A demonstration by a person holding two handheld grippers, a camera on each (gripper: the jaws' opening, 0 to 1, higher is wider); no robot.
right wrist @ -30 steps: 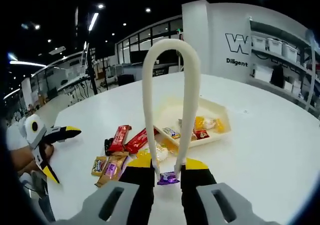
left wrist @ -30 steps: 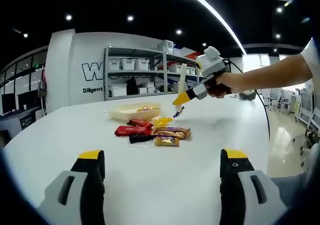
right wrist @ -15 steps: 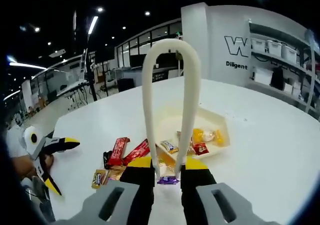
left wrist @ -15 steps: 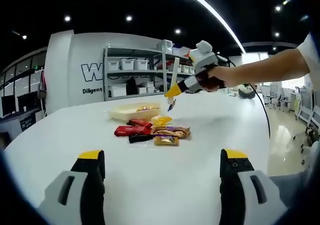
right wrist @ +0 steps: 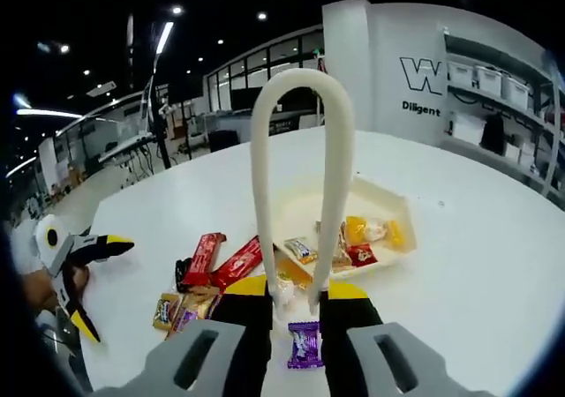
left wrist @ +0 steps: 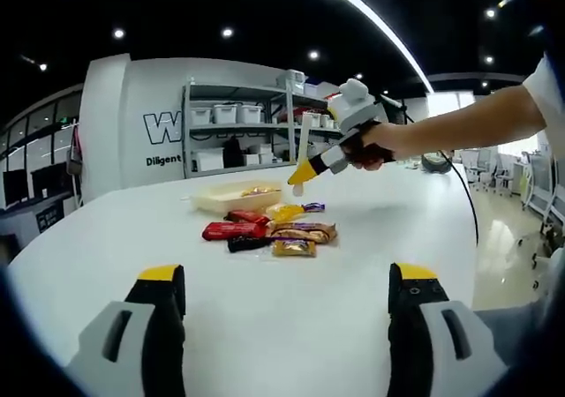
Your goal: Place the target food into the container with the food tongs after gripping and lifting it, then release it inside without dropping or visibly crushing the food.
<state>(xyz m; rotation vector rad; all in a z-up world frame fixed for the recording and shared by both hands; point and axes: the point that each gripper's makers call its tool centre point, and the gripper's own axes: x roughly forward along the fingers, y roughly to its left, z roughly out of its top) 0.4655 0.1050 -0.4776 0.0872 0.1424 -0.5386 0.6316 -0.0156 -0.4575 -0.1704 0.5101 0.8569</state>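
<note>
Candy off the tongs

Right claw grips cream U-shaped plastic tongs; small purple-wrapped candy lies on white tabletop near their tips, shallow cream tray farther; left claw open.

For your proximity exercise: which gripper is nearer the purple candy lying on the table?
Right. The right gripper hangs just above the purple candy, gripping the tongs. The left gripper waits well back from the snack pile.

You face a white wall with dark lettering, metal shelves of white bins, a black ceiling with spotlights, glass partitions.
</note>
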